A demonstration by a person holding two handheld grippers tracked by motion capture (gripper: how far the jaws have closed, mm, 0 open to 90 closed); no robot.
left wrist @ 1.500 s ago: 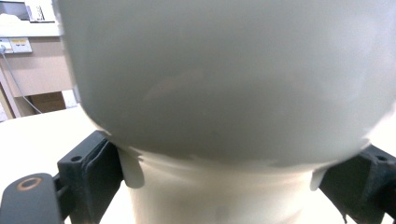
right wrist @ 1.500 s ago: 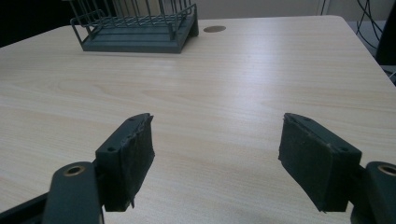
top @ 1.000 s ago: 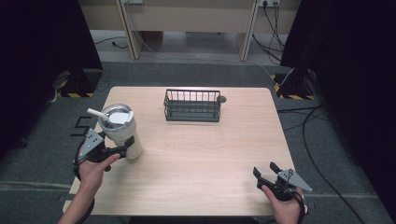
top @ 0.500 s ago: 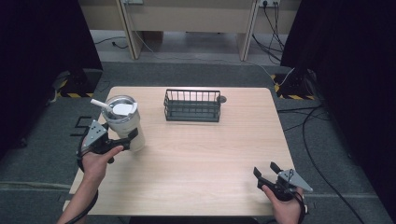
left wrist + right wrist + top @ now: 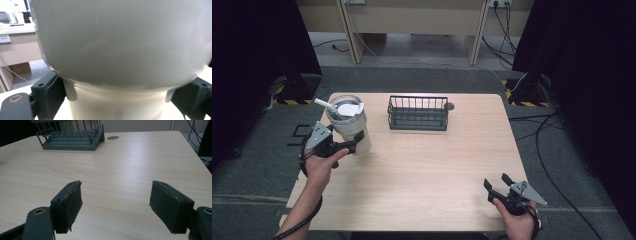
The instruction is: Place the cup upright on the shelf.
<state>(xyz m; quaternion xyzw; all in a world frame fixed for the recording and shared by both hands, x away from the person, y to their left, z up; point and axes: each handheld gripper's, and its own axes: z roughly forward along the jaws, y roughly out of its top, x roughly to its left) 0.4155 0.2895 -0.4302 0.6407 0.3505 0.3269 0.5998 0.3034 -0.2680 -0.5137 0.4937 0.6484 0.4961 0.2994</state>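
Left gripper (image 5: 354, 144): clamped on white tumbler (image 5: 350, 122), far left of table (image 5: 437, 175).
Right gripper (image 5: 497, 182): spread wide, empty, near right corner.
Wire basket (image 5: 418, 113): far centre, right of tumbler.

One wooden table (image 5: 427, 175), one white tumbler (image 5: 353, 131) with apparently one straw (image 5: 324, 105), one wire basket (image 5: 417, 113), two handheld grippers.
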